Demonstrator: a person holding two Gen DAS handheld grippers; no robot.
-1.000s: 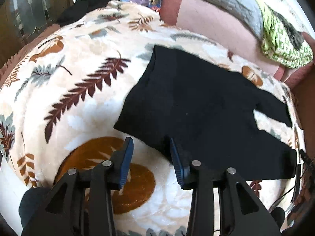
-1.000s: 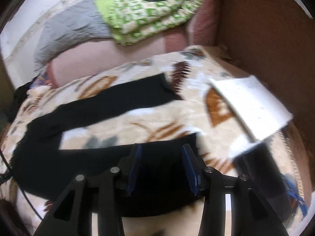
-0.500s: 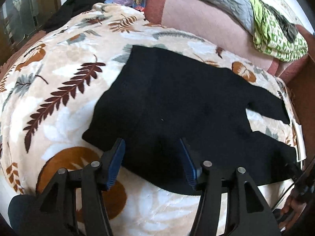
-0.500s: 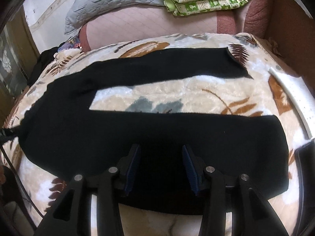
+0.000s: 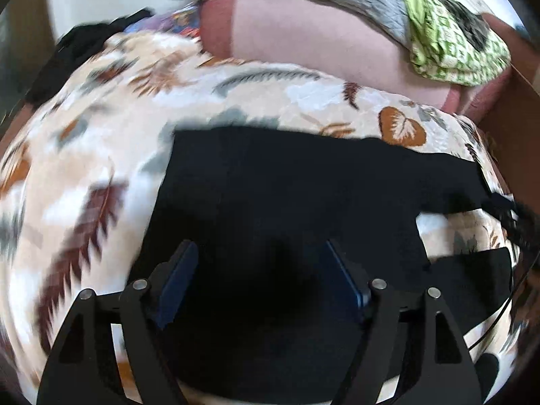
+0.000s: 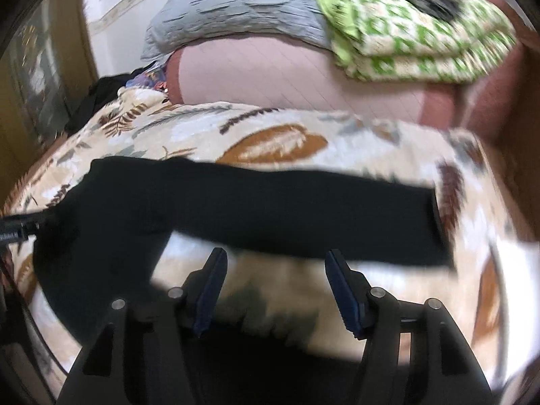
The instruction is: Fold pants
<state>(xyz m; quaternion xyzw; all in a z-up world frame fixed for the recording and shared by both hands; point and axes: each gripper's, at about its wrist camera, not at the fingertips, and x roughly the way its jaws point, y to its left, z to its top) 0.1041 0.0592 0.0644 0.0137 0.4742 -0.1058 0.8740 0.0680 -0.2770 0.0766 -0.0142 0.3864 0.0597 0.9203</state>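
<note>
Pants (image 5: 303, 195), black, flat on leaf-print blanket (image 5: 101, 128), legs apart

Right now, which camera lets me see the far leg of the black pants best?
The right wrist view. There the far leg runs nearly whole across the leaf blanket, down to its cuff. The left wrist view shows mostly the wide top of the pants; the leg shrinks toward the right edge.

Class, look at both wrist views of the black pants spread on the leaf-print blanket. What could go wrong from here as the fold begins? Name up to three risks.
1. Both views are blurred while the left gripper and right gripper have their jaws opening; a grab could miss the black pants.
2. The plush leaf-print blanket could get pinched along with the pants.
3. The two legs lie apart, so the fold may end up crooked.
</note>
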